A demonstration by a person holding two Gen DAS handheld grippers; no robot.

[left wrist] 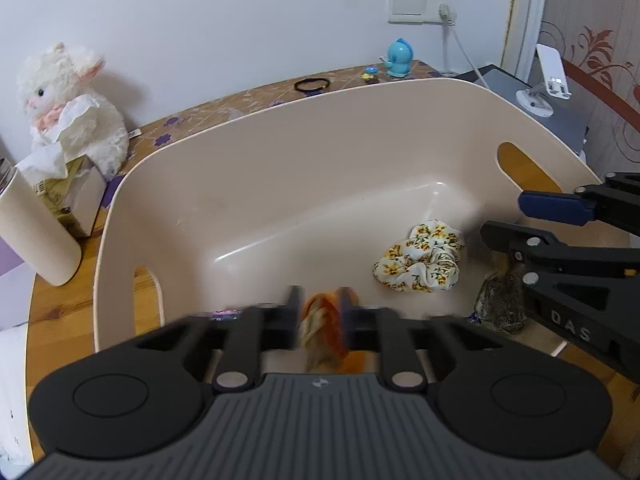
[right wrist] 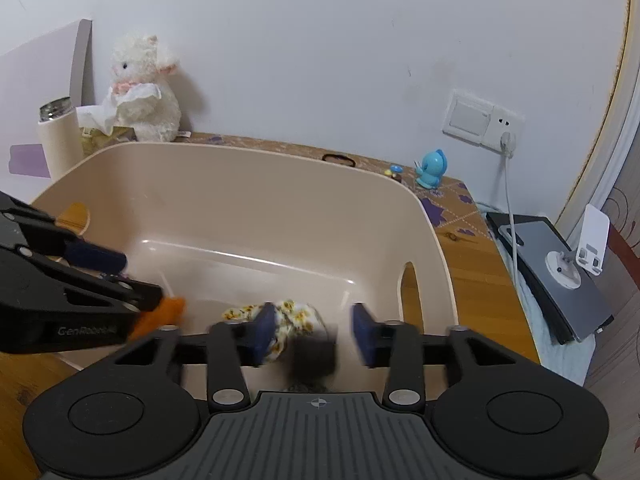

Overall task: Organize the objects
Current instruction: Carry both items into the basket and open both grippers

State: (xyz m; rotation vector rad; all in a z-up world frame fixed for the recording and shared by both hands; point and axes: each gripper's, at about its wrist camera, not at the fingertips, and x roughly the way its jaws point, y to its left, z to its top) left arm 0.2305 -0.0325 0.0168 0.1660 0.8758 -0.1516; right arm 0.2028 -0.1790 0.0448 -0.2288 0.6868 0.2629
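Observation:
A beige plastic basket (left wrist: 280,148) with handle slots stands on the wooden table; it also shows in the right wrist view (right wrist: 248,184). A floral scrunchie (left wrist: 420,258) lies on its floor, also in the right wrist view (right wrist: 296,316). My left gripper (left wrist: 322,312) is shut on an orange scrunchie (left wrist: 324,332) over the basket's near side; the orange shows in the right wrist view (right wrist: 164,314). My right gripper (right wrist: 314,334) is open, with a blurred dark item (right wrist: 314,356) below it. A dark speckled item (left wrist: 502,300) lies in the basket by the right gripper (left wrist: 508,220).
Behind the basket are a white plush lamb (left wrist: 72,108), a tissue box (left wrist: 76,188), a beige flask (right wrist: 58,136), a black hair tie (left wrist: 314,85), a blue toy (left wrist: 400,58) and small clips (left wrist: 370,74). A laptop with a phone stand (right wrist: 560,272) lies at the right.

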